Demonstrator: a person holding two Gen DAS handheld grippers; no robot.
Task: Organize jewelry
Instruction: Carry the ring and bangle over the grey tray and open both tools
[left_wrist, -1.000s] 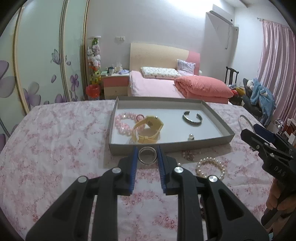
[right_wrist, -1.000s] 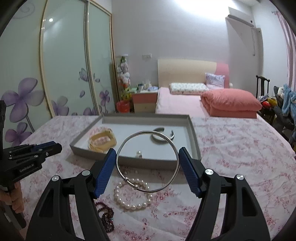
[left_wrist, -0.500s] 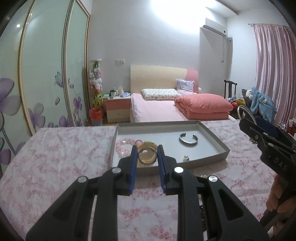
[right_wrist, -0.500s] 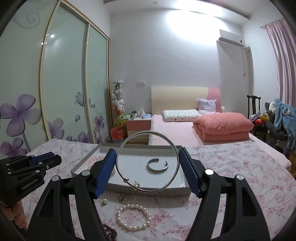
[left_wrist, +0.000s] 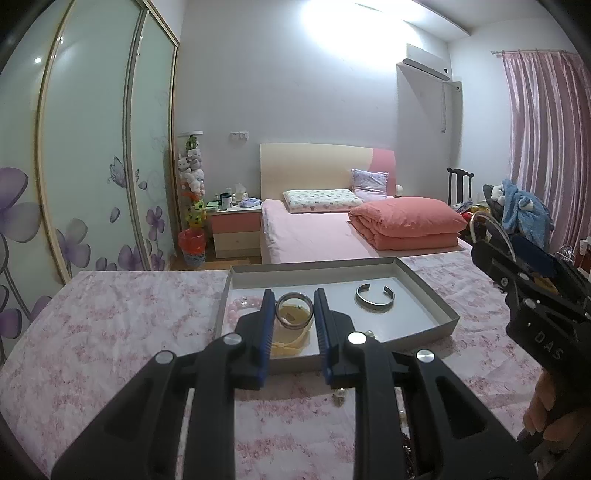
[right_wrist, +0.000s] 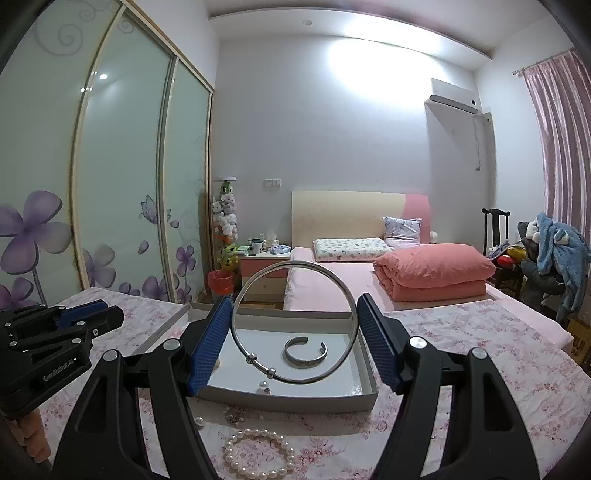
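Both grippers have risen since a second ago, each carrying its ring up over the grey tray (right_wrist: 364, 400).

On the floral cloth (left_wrist: 92, 332), the tray holds a silver cuff (right_wrist: 306, 353). Right gripper (right_wrist: 295, 332), spread wide, grips a thin silver bangle (right_wrist: 236, 314) with two small beads, upright above the tray. Left gripper (left_wrist: 294, 314), narrowed, pinches a small metal ring (left_wrist: 294, 304). A pearl bracelet (right_wrist: 260, 458) lies before the tray.
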